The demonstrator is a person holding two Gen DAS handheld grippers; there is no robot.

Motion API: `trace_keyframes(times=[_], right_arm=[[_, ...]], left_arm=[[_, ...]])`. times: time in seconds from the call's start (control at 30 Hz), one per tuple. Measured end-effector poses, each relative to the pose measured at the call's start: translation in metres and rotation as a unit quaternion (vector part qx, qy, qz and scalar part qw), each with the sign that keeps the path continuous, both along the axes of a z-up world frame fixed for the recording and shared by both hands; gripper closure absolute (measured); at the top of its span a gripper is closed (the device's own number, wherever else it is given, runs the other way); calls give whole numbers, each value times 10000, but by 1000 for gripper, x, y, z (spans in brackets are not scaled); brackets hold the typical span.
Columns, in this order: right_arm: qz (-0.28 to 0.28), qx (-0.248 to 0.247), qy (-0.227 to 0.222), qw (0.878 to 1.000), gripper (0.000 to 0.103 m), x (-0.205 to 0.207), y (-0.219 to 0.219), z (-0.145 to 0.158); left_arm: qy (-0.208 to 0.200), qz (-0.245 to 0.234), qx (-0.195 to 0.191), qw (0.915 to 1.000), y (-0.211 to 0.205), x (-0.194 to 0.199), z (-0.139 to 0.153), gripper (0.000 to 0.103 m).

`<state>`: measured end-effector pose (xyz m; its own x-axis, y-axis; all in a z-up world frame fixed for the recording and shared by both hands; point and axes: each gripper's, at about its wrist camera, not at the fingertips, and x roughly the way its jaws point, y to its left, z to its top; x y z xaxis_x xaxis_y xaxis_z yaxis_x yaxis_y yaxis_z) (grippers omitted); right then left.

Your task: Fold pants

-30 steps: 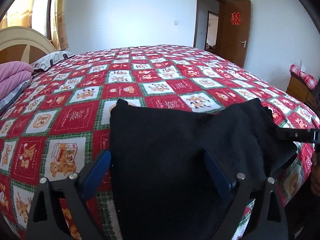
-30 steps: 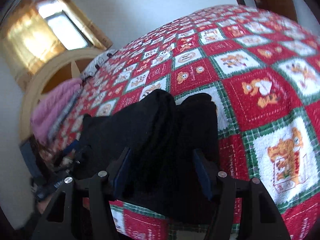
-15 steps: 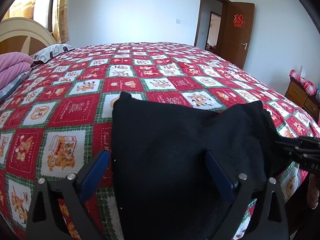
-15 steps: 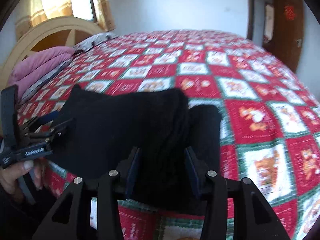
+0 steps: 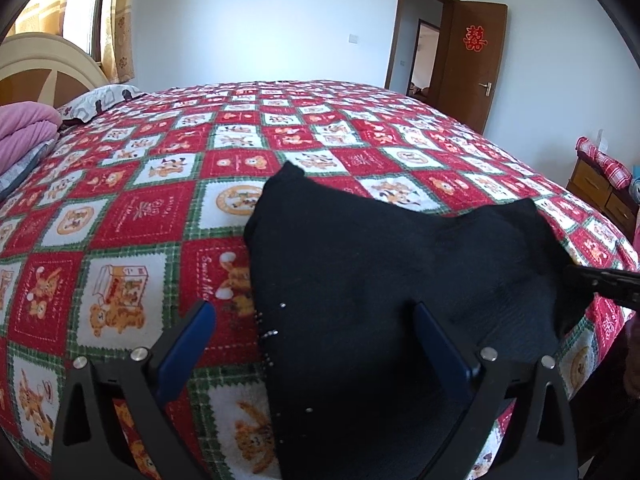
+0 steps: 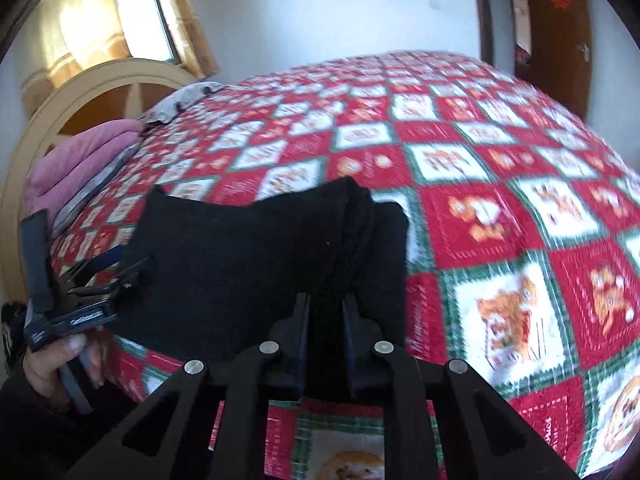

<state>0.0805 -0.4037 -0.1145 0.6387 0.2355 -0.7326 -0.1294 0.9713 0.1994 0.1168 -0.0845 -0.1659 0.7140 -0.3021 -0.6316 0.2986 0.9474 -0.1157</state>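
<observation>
While the right hand-held gripper pinches black pants, the left hand-held gripper gapes.

Bare quilt lies open beyond the pants; pink bedding crowds the headboard side

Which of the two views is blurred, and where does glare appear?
Left wrist view: sharp, with fisheye bending at its edges; black pants show little detail. Right wrist view: motion blur smears the bedspread, and the window is overexposed.
</observation>
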Motion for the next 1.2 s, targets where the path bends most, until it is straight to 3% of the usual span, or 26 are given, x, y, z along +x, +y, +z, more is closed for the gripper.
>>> trace_keyframes(times=[0.23,0.33,0.5,0.53,0.6,0.7,0.77,0.83,0.9,1.03,1.2], right_arm=[[-213,434,411,9980,89,9,-22,-14],[-205,233,264,9992,89,-3,-22,-4],[-289,215,390,9986,87,2,-27,-23],[-231,152,327,9991,85,0,-25,-20],[-327,-68,128,9994,63,-3,-23,-10],[-685,-673,-487,9942,60,-13,-14,11],[-560,-813,-930,9908,59,-22,-2,24],[-242,-766,-1204,9895,52,-26,13,30],[45,-930,-1006,9906,51,-17,29,22],[-20,-1182,-291,9926,51,9,31,-13],[60,-1350,-369,9901,51,6,31,-13]], left_arm=[[27,-43,-7,10000,-1,0,-4,0],[-1,-86,31,10000,-2,-1,-5,0],[176,-97,-139,9997,-2,4,-15,0],[191,-90,-178,9996,0,4,-15,0],[201,-78,-187,9996,1,4,-14,0],[192,-62,-192,9996,1,3,-14,0],[182,-45,-176,9997,-1,3,-14,0],[170,-46,-154,9997,-2,3,-15,0],[164,-62,-156,9997,-1,3,-15,0],[129,-127,-142,9997,-2,4,-16,0],[180,-115,-163,9996,0,3,-13,0]])
